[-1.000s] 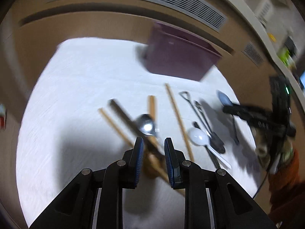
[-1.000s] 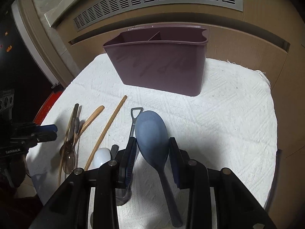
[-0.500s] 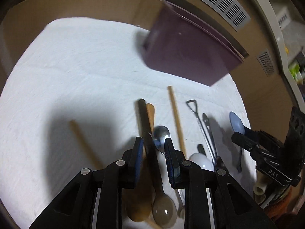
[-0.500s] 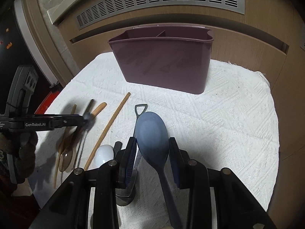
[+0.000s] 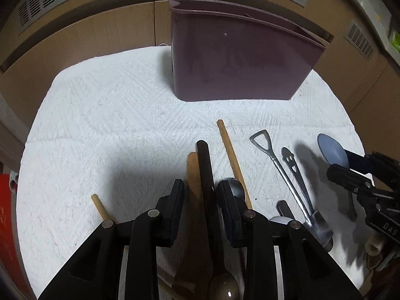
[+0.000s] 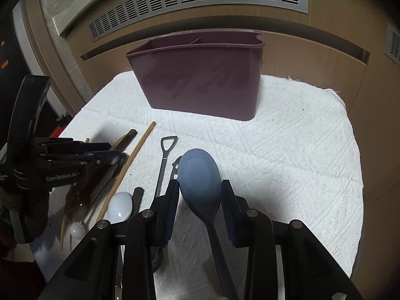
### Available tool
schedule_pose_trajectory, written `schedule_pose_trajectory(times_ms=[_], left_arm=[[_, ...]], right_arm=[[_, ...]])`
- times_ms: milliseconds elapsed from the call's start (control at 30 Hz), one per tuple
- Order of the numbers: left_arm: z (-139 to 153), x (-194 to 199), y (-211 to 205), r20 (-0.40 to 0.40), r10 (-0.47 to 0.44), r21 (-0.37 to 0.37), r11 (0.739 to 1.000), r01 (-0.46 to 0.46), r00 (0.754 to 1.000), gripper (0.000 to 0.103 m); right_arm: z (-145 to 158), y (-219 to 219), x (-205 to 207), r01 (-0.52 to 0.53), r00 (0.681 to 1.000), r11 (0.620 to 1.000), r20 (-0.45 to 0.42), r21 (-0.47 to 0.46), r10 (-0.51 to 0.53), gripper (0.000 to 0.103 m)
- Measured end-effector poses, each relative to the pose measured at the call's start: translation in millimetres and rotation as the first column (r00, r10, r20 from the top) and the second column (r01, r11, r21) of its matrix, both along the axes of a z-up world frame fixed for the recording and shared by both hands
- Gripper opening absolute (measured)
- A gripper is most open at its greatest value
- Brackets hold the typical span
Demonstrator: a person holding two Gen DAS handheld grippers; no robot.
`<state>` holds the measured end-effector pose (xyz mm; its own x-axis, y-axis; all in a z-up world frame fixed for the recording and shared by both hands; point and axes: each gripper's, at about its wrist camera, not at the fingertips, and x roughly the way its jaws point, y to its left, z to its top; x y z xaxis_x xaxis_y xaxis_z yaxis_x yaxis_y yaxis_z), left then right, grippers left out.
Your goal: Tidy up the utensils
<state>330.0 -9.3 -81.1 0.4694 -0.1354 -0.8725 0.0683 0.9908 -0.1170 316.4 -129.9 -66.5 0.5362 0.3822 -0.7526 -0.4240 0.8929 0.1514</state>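
Note:
A purple divided caddy [image 5: 240, 67] stands at the back of the white cloth [image 5: 112, 130]. My left gripper [image 5: 200, 192] is low over the cloth. Its jaws are opening and straddle a wooden spoon handle [image 5: 193, 172] and a dark-handled spoon [image 5: 205, 170] without pressing on them. A metal spoon bowl [image 5: 235, 187] lies just outside its right finger. My right gripper [image 6: 200, 190] is shut on the bowl of a blue spoon [image 6: 200, 177], held above the cloth in front of the caddy [image 6: 200, 85]. The spoon's handle runs back under the gripper.
A wooden chopstick [image 5: 231, 155], a shovel-handled metal spoon [image 5: 275, 160] and a smiley-handled utensil [image 5: 293, 172] lie right of the left gripper. Another chopstick [image 5: 100, 206] lies to its left. A white spoon [image 6: 120, 208] rests near the front. Wood panels with vents stand behind.
My left gripper swung over the wooden and dark handles, sank toward the cloth and its jaws spread wider. The right gripper stayed put with the blue spoon.

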Motion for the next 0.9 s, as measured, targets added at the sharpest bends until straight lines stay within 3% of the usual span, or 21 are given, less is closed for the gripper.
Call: schedule_pose_trajectory(times_ms=[133, 167, 200, 233, 433, 633, 833, 900], left_arm=[[0, 6, 5, -0.02, 0.004, -0.036, 0.999, -0.005, 1.0, 0.029], [0, 3, 7, -0.013, 0.011, -0.042, 0.999, -0.012, 1.0, 0.025], [1, 1, 10, -0.001, 0.019, -0.047, 0.999, -0.019, 1.0, 0.015], [4, -4, 13, 0.013, 0.022, -0.061, 0.998, -0.021, 1.0, 0.012], [39, -35, 28, 0.144, 0.028, -0.162, 0.987, -0.005, 0.989, 0.005], [62, -46, 29, 0.218, 0.021, -0.166, 0.986, 0.016, 0.976, 0.004], [38, -34, 34, 0.115, 0.033, -0.172, 0.985, -0.013, 0.993, 0.012], [29, -32, 28, 0.109, 0.019, -0.158, 0.987, -0.002, 0.994, 0.03]], right_arm=[[5, 0, -3, 0.003, 1.0, 1.0, 0.013, 0.008, -0.003, 0.031], [6, -1, -4, 0.007, 1.0, 1.0, 0.016, 0.012, -0.007, 0.031], [7, -1, -4, 0.011, 1.0, 1.0, 0.019, 0.018, -0.012, 0.031], [9, -2, -5, 0.014, 1.0, 1.0, 0.022, 0.026, -0.014, 0.031], [22, -8, -10, 0.001, 0.999, 0.997, 0.035, 0.083, -0.004, 0.031], [28, -10, -8, 0.001, 1.0, 0.989, 0.013, 0.151, -0.003, 0.031], [25, -8, -11, 0.022, 0.999, 0.995, 0.022, 0.1, -0.024, 0.031], [21, -8, -12, 0.029, 0.999, 0.996, 0.018, 0.082, -0.031, 0.031]])
